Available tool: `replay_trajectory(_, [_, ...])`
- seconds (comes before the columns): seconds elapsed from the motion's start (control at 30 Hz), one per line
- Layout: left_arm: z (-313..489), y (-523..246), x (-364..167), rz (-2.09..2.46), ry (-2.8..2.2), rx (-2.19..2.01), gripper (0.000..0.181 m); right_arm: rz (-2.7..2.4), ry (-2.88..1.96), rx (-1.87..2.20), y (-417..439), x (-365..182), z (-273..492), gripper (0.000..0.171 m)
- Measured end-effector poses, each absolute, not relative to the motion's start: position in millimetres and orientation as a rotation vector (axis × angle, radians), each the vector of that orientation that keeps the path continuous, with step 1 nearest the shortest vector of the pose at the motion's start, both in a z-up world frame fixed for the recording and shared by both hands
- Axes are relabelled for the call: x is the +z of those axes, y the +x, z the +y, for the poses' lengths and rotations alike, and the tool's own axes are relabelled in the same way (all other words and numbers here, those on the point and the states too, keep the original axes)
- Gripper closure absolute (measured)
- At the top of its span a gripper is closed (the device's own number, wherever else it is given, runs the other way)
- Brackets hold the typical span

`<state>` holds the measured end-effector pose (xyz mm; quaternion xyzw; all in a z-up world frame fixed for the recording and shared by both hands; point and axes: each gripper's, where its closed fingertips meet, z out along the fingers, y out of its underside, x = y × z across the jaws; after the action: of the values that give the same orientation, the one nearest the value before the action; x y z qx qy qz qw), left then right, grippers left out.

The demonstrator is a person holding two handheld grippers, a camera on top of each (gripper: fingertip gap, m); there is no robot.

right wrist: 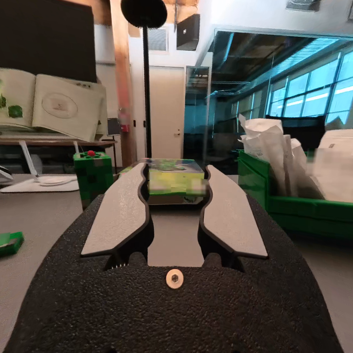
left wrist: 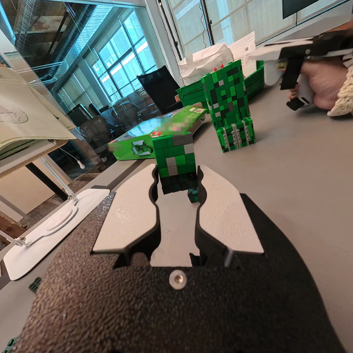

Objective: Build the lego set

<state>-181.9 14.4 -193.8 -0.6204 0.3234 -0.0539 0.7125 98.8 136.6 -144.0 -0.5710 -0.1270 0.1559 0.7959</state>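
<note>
In the left wrist view my left gripper (left wrist: pixel 177 172) is shut on a small green and dark lego block (left wrist: pixel 174 152), holding it by its dark lower part; a tiny teal piece (left wrist: pixel 193 196) hangs at its bottom. The tall green lego body (left wrist: pixel 227 107) stands on the grey table (left wrist: pixel 286 191) farther right. My right gripper (left wrist: pixel 267 57), blurred, is high at the far right in a hand. In the right wrist view my right gripper (right wrist: pixel 175 171) is open and empty above the table, pointing at the lego box (right wrist: pixel 175 179). The lego body (right wrist: pixel 93 175), red stud on top, stands left of it.
A green bin (right wrist: pixel 286 210) with white paper bags (right wrist: pixel 267 145) is at the right. The open instruction booklet (right wrist: pixel 53 107) rests on a white stand (left wrist: pixel 47 229) at the left. A small green piece (right wrist: pixel 11 242) lies on the table. The lego box (left wrist: pixel 162 133) lies behind the held block. There is about 30 centimetres between the tips of the two grippers. The right gripper is farther from the tiny teal piece (left wrist: pixel 193 196), some 30 centimetres, than the left, some 9 centimetres.
</note>
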Motion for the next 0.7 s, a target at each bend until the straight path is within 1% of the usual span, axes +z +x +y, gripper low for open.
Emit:
replay_trajectory(0.13, [14.2,-181.9,-193.7,0.716,-1.374,-0.12,0.142,-0.325,-1.22,0.296,86.5,-144.8,133.9,0.12])
replay_trajectory(0.33, [13.9,-182.0,-193.7,0.717,-1.373,-0.116,0.142,-0.267,-1.212,0.28,97.2,-143.9,127.6,0.122])
replay_trajectory(0.47, [13.5,-179.4,-192.0,0.714,-1.364,-0.097,0.142,-0.264,-1.188,0.305,93.9,-140.6,107.6,0.123])
replay_trajectory(0.6, [11.2,-159.1,-186.4,0.736,-1.329,-0.057,0.142,-0.4,-1.15,0.465,53.4,-138.5,71.3,0.133])
replay_trajectory(0.63, [12.8,-153.6,-186.1,0.726,-1.336,-0.052,0.142,-0.458,-1.144,0.55,36.4,-139.4,59.8,0.139])
replay_trajectory(0.7, [15.5,-140.7,-187.2,0.704,-1.357,-0.087,0.142,-0.586,-1.148,0.718,-0.2,-145.0,39.0,0.14])
